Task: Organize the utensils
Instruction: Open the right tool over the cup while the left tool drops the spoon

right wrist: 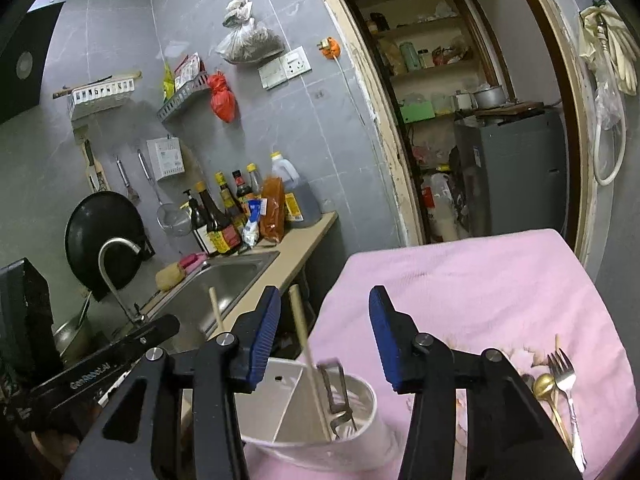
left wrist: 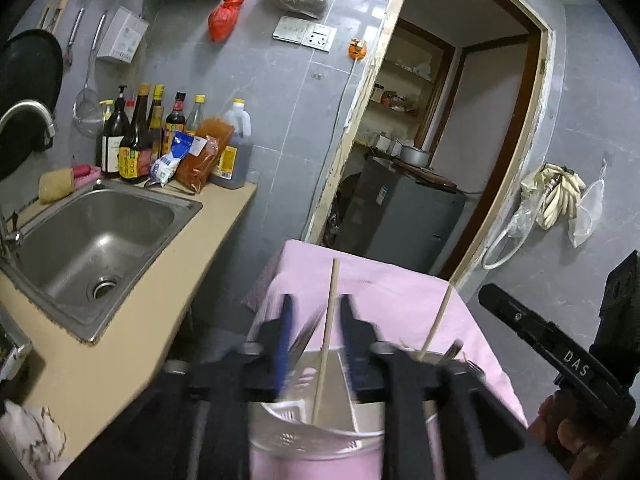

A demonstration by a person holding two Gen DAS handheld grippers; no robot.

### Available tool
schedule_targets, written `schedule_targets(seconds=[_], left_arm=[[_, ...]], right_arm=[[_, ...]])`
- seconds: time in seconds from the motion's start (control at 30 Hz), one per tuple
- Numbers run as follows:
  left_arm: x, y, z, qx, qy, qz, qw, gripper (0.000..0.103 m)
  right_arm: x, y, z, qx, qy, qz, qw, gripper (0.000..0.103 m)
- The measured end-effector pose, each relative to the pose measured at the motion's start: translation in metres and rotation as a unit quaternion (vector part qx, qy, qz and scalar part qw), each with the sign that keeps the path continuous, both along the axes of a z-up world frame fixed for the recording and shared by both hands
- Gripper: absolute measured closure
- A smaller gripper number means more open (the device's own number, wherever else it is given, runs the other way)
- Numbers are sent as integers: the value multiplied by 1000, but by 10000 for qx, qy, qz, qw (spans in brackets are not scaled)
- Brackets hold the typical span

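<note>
Standing in the white holder (right wrist: 320, 420) at lower centre are two chopsticks (right wrist: 306, 344), while a fork (right wrist: 562, 372) and gold spoon (right wrist: 545, 385) wait on the pink surface (right wrist: 460, 280) at lower right, the right hand-held gripper (right wrist: 324, 336) gaping empty, the left hand-held gripper (left wrist: 316, 320) loosely around one chopstick.

dim, even indoor light | fisheye-bent edges, black corners | foreground motion blur

Below the right claw (right wrist: 324, 334) stands a matt white plastic holder (right wrist: 362, 432) on pink woven cloth (right wrist: 460, 288), with a pale wooden chopstick (right wrist: 306, 356) inside, and a shiny metal fork (right wrist: 562, 376) to its right.
</note>
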State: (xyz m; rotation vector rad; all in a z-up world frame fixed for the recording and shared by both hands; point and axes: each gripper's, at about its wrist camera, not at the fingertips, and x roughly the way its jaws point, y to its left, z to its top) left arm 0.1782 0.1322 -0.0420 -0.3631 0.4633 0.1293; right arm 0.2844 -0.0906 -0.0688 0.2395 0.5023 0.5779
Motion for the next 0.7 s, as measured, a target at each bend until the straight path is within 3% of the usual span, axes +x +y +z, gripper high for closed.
schedule_targets(seconds=[0.07, 0.1, 0.2, 0.3, 0.37, 0.47, 0.7], left_arm=[[-4, -1, 2, -93, -73, 16, 9999, 53], [-5, -3, 4, -120, -106, 25, 9999, 50], [-9, -11, 11, -55, -142, 23, 9999, 41], [-12, -22, 21, 31, -242, 24, 9997, 22], [-15, -31, 28, 120, -332, 67, 9994, 8], [-20, -50, 39, 358, -518, 242, 9977, 1], [-23, -97, 53, 866, -818, 293, 9924, 1]], right_arm=[[-3, -7, 2, 40, 22, 1, 10000, 61], [-5, -11, 4, 43, 2, -27, 10000, 60], [-12, -25, 13, 53, -120, -134, 9998, 41], [-20, -43, 24, 10, -287, -262, 9992, 28], [-24, -57, 32, -33, -404, -382, 9984, 14], [-31, -76, 44, -184, -598, -633, 9960, 1], [-50, -116, 68, -763, -1276, -1025, 9836, 2]])
